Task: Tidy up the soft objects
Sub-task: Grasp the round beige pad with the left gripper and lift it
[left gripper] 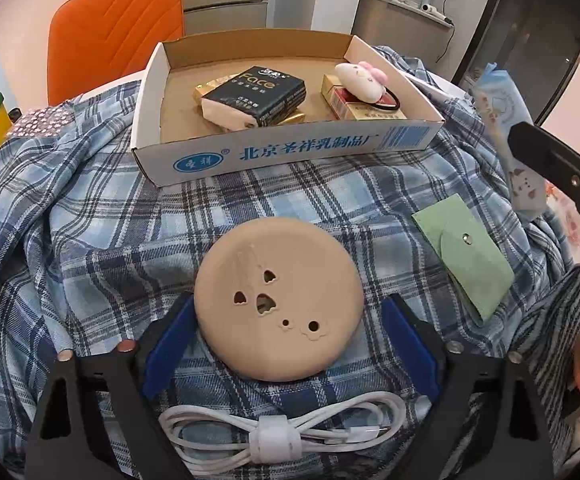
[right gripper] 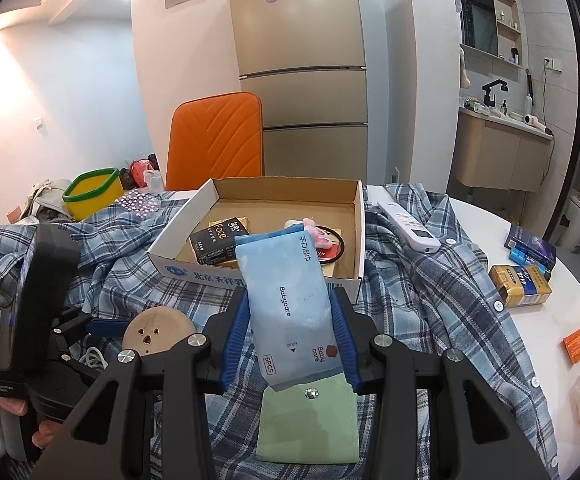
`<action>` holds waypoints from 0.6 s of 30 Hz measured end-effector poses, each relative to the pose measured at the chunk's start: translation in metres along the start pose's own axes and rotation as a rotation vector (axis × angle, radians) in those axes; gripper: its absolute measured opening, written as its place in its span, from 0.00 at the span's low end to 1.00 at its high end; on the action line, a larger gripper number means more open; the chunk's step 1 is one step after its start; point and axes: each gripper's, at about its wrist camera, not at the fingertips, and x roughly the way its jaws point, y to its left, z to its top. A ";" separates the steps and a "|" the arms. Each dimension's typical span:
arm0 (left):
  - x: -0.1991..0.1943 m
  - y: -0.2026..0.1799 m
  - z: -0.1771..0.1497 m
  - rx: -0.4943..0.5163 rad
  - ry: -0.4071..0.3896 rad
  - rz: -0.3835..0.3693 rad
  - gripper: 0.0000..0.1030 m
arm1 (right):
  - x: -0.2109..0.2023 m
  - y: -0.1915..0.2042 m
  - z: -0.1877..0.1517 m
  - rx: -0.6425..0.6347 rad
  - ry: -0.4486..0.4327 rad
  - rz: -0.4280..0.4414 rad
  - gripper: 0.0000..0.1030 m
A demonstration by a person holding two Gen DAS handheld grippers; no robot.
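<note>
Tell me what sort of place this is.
Most likely a home, an open dining or kitchen area. A tall fridge stands behind an orange chair, a washbasin counter with a black tap sits to the right, and the table is draped with a plaid shirt.

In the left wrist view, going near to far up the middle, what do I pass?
White cable → tan round disc, sitting between the open left tool → plaid shirt → cardboard box → dark tissue pack inside it → orange chair.
</note>
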 end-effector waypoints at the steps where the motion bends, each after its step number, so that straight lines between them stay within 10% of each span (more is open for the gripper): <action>1: -0.001 0.001 0.000 -0.001 -0.006 0.012 0.79 | 0.000 0.000 0.000 0.000 0.000 0.000 0.42; 18: -0.051 -0.018 -0.019 0.090 -0.275 0.047 0.74 | -0.003 -0.002 0.001 0.002 -0.008 -0.008 0.42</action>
